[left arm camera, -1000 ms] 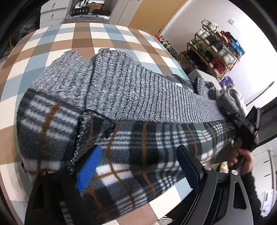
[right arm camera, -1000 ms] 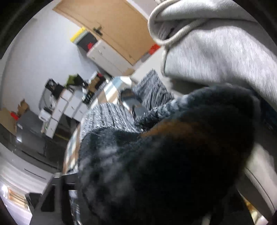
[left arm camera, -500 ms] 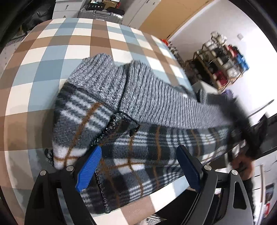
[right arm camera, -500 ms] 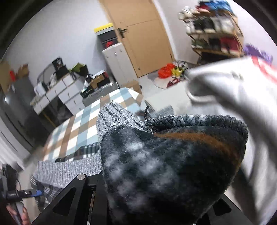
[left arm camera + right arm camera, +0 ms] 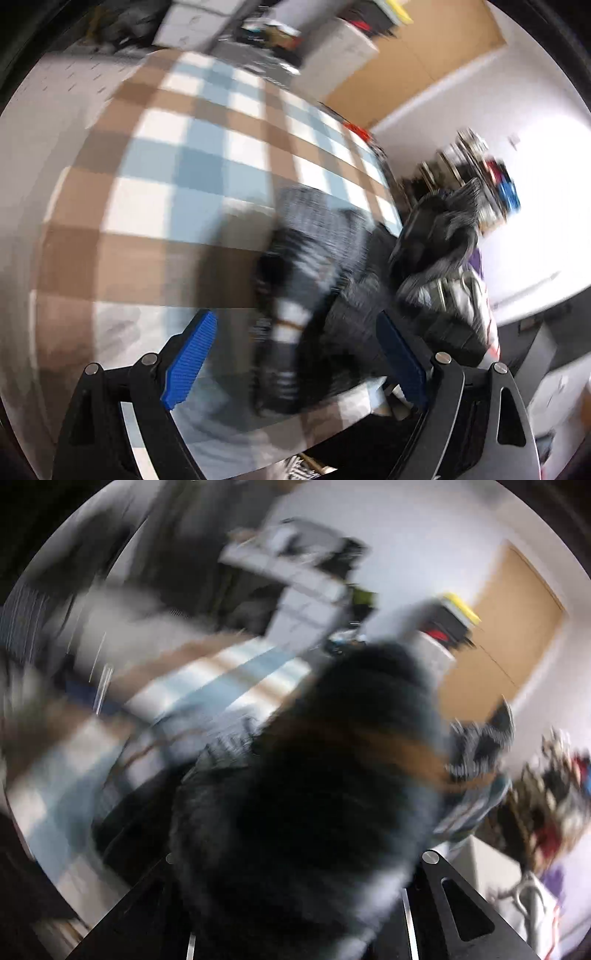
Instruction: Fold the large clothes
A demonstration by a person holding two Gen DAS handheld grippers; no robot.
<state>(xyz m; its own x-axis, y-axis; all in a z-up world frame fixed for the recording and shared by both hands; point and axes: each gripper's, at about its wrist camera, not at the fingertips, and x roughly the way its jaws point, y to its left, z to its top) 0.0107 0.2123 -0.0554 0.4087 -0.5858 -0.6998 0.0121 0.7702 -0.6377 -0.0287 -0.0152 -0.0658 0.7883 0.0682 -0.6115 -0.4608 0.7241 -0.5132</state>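
Observation:
A plaid fleece garment (image 5: pixel 295 295) with a grey ribbed knit side lies bunched on the checked tablecloth (image 5: pixel 177 166), near the table's right edge. Both views are blurred by motion. My left gripper (image 5: pixel 295 360) stands open just in front of it; its blue pads (image 5: pixel 188 360) are wide apart and the cloth lies between them without being pressed. The garment's far end (image 5: pixel 443 225) is raised at the right. In the right wrist view a thick wad of the same fleece (image 5: pixel 314 775) fills the jaws of my right gripper (image 5: pixel 303 871), which is shut on it; the fingertips are hidden.
Beyond the table's right edge stand a shoe rack (image 5: pixel 495 177) and a heap of pale grey clothing (image 5: pixel 458 295). White drawer units (image 5: pixel 332 51) and a wooden door (image 5: pixel 424 62) stand behind the table; the right wrist view shows that door (image 5: pixel 517 635) too.
The garment went from spread across the table to bunched at the right edge, baring much of the cloth. My right gripper swung and rolled, carrying the fleece. My left gripper stayed open.

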